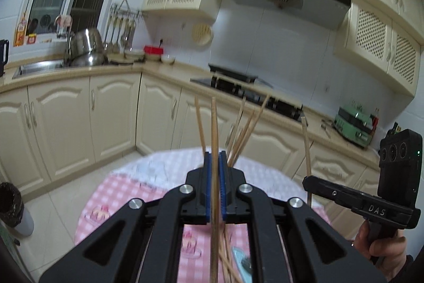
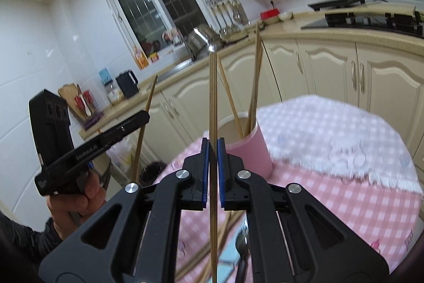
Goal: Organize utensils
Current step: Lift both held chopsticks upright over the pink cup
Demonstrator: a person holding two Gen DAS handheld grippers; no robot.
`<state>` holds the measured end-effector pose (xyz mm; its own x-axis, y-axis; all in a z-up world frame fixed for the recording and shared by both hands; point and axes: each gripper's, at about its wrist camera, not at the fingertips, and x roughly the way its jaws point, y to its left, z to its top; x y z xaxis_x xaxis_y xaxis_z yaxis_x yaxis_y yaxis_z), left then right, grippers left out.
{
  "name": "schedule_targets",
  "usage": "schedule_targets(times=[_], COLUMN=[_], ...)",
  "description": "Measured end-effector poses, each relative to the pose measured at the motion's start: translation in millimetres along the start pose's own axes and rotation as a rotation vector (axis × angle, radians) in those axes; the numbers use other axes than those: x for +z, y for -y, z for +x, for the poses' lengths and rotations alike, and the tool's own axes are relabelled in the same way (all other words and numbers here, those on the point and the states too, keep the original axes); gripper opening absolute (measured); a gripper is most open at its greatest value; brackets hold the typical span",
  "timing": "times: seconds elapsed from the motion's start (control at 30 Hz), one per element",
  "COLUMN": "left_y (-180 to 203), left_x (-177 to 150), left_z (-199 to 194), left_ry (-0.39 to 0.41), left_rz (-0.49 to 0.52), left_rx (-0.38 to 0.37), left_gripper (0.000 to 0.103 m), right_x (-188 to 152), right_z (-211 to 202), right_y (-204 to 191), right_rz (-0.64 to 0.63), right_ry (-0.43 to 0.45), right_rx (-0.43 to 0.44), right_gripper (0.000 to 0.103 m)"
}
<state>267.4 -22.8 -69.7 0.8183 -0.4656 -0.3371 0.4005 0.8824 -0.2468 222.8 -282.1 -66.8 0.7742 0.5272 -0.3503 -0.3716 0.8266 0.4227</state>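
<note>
My left gripper [image 1: 214,158] is shut on a wooden chopstick [image 1: 214,129] that stands upright between its blue pads. Several more chopsticks [image 1: 245,129] fan out behind it. My right gripper [image 2: 212,147] is shut on another upright chopstick [image 2: 212,97]. A pink cup [image 2: 253,150] with several chopsticks [image 2: 255,76] in it stands on the checked tablecloth [image 2: 331,192] just beyond and right of my right gripper. Each gripper shows in the other's view, the right one [image 1: 307,181] and the left one [image 2: 144,116], each holding a chopstick. Loose chopsticks [image 2: 225,227] lie on the table below.
The round table [image 1: 127,190] carries a white lace cloth [image 2: 331,129] and a blue item with a dark spoon [image 2: 241,243]. Cream cabinets [image 1: 79,118], a sink with pots [image 1: 84,49] and a stove [image 1: 238,86] ring the room. A bin [image 1: 13,206] stands on the floor.
</note>
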Motion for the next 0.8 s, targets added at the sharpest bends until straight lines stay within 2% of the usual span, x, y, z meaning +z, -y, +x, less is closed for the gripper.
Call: schedule_targets(times=[0.27,0.47,0.63,0.8], left_y=[13.3,19.8,20.9,17.8], left_x=[55.3,88.6,96.0,89.0], left_z=[17.4,41.4,65.0,91.4], left_ry=[0.194,0.304,0.351,0.356], left_rz=[0.016,0.004,-0.015,-0.018], left_rx=[-0.05,-0.08,-0.097,-0.09], left_gripper=[0.005,0.005,0.005,0.005], right_x=[60.3,98.9,114.3,108.8], right_z=[11.0,27.2,50.3,74.2], right_y=[-10.7,-12.0,-4.0,6.1], right_rz=[-0.024,-0.052,-0.065,-0.068], right_ry=[0.163,0.278,0.305,0.293], right_rx=[-0.027,-0.056,-0.075,-0.09], right_gripper=[0.006,0.007,0.007,0.007])
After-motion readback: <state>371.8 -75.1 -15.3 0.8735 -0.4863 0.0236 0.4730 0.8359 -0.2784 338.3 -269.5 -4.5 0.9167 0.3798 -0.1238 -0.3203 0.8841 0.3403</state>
